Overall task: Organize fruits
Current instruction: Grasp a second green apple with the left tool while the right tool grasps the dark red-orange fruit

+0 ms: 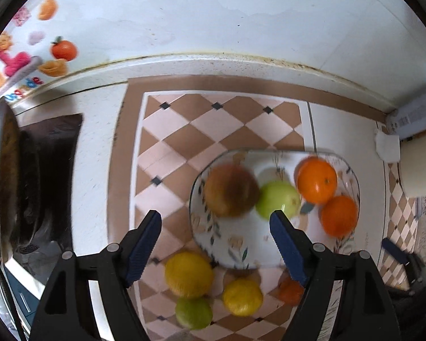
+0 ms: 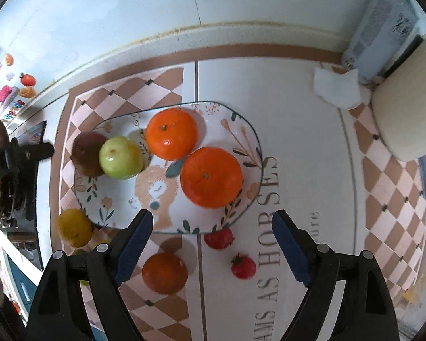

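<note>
Above a tiled counter (image 2: pixel 298 130), both claws spread wide and gripping nothing. Left claw (image 1: pixel 215 227) poised over the near left edge of a floral plate (image 1: pixel 241 253); right claw (image 2: pixel 213 228) hovering over the same plate's near rim (image 2: pixel 167 224).

On the plate: a dark reddish apple (image 2: pixel 85 153) touching a green apple (image 2: pixel 120 157), then two oranges, one farther back (image 2: pixel 171 133) and a larger one nearer (image 2: pixel 211 177), the pair just touching.

Off the plate, on the counter: a yellow lemon (image 1: pixel 189 274) just beside the plate's near left corner, a second lemon (image 1: pixel 242 297) to its right, a lime (image 1: pixel 193 312) nearest the camera and touching the first lemon. Also a loose orange (image 2: pixel 164 272) below the plate, and two small red fruits, one (image 2: pixel 218 238) against the plate's near rim, the other (image 2: pixel 243 265) a little nearer the right claw.

A crumpled white tissue (image 2: pixel 336 91) far back at right, near a pale cylindrical container (image 2: pixel 403 108).
</note>
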The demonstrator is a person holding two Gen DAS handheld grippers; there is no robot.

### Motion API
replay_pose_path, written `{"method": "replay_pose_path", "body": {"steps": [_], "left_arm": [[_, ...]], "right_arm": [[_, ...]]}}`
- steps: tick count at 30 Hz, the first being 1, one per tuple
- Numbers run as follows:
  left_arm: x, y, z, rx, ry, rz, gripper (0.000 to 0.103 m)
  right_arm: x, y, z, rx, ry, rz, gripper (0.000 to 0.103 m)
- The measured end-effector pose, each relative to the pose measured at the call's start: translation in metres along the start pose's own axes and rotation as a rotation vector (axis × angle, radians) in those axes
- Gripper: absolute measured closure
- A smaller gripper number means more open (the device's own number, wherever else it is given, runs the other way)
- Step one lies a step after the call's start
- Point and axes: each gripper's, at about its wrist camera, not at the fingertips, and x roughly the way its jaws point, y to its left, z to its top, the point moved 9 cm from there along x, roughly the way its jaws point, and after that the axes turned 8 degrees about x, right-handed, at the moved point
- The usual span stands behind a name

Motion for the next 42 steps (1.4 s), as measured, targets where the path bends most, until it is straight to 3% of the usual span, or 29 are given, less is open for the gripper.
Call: {"method": "replay_pose_path", "body": {"steps": [10,21,27,37,42], "left_arm": [[-0.067,-0.022,-0.063,0.043,-0.132,0.049,0.025],[-0.146,-0.035,-0.102,0.032,-0.262,0.029,0.025],[-0.171,-0.043,-0.118,0.038,-0.296,0.025,0.025],[-0.175,-0.047,-0.137,0.024,-0.290,0.014,0.025],[-0.164,-0.043,-0.138,-0.011,-0.268,0.013,0.025]], "right_arm": [[-0.078,0.005,-0.032,-0.024,-0.102,0.034,0.015],[-0.167,0.006,-0.062,-0.055,-0.219,0.081,0.015],[-0.203,0.010,-0.076,-0.066,-0.261,0.109,0.015],[-0.218,0.005,-0.087,-0.047,-0.263,0.134,0.015],[-0.204,0.003,-0.086,-0.022,-0.227,0.148,0.015]]}}
